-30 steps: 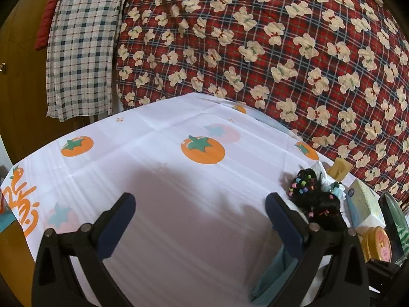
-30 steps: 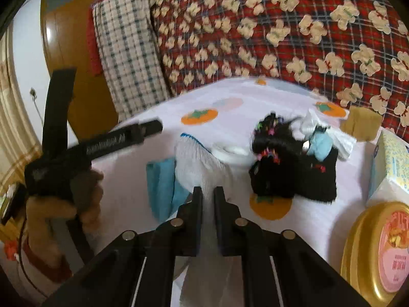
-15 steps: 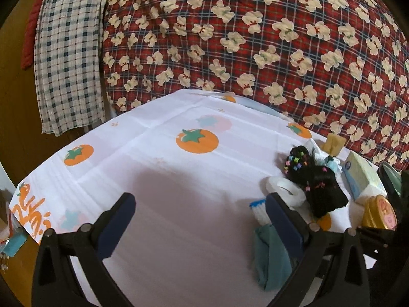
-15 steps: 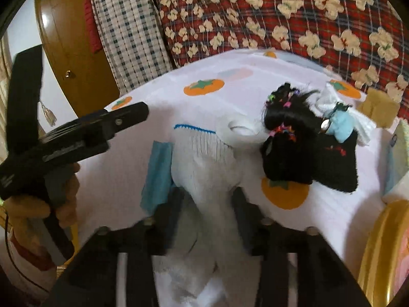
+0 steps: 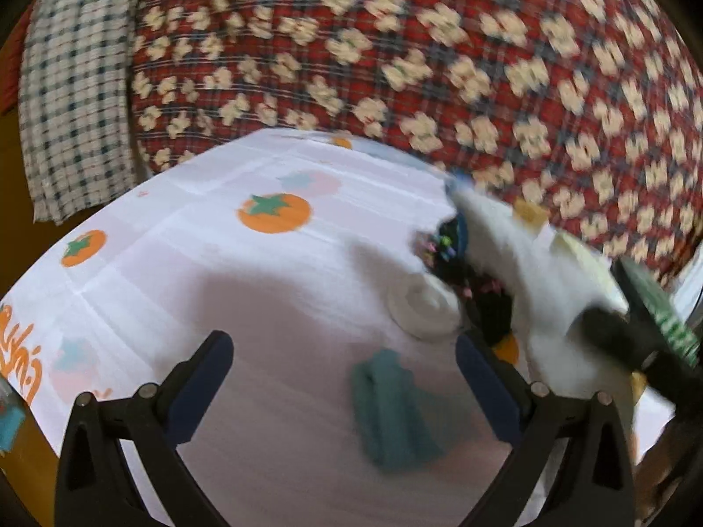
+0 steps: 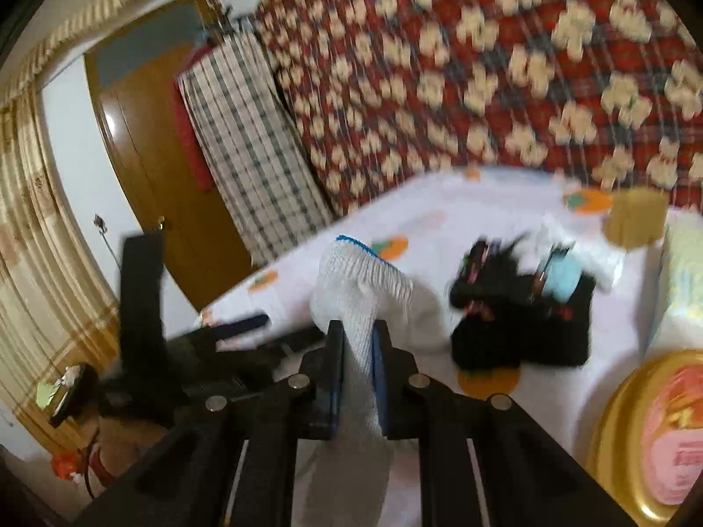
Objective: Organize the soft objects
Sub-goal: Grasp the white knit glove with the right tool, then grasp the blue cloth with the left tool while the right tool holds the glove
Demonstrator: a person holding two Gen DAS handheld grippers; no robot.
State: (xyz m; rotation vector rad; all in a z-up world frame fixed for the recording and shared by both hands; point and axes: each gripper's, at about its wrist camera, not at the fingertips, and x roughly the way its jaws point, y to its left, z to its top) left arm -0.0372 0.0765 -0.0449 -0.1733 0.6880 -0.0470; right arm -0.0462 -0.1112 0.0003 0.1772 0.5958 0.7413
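Note:
My right gripper point(image 6: 356, 334) has its jaws closing tight on a white knit glove point(image 6: 360, 276) with a blue cuff edge, and holds it off the table. In the left wrist view the same glove point(image 5: 518, 272) hangs blurred at the right, above a black knit pile point(image 5: 457, 263) with coloured beads. My left gripper point(image 5: 342, 364) is open over the tablecloth. A folded teal cloth point(image 5: 391, 408) lies just inside its right finger, untouched. From the right wrist, the left gripper point(image 6: 237, 325) shows low at the left.
A white tape roll point(image 5: 424, 307) lies by the black pile point(image 6: 518, 320), which carries a light blue piece point(image 6: 558, 276). A gold tin point(image 6: 659, 430), a tissue pack point(image 6: 685, 272) and a yellow block point(image 6: 635, 219) stand at the right. A red floral quilt point(image 5: 395, 44) backs the table.
The right gripper opened, shut again on the white glove and raised it off the table. The left gripper shifted, and the teal cloth now lies between its fingers.

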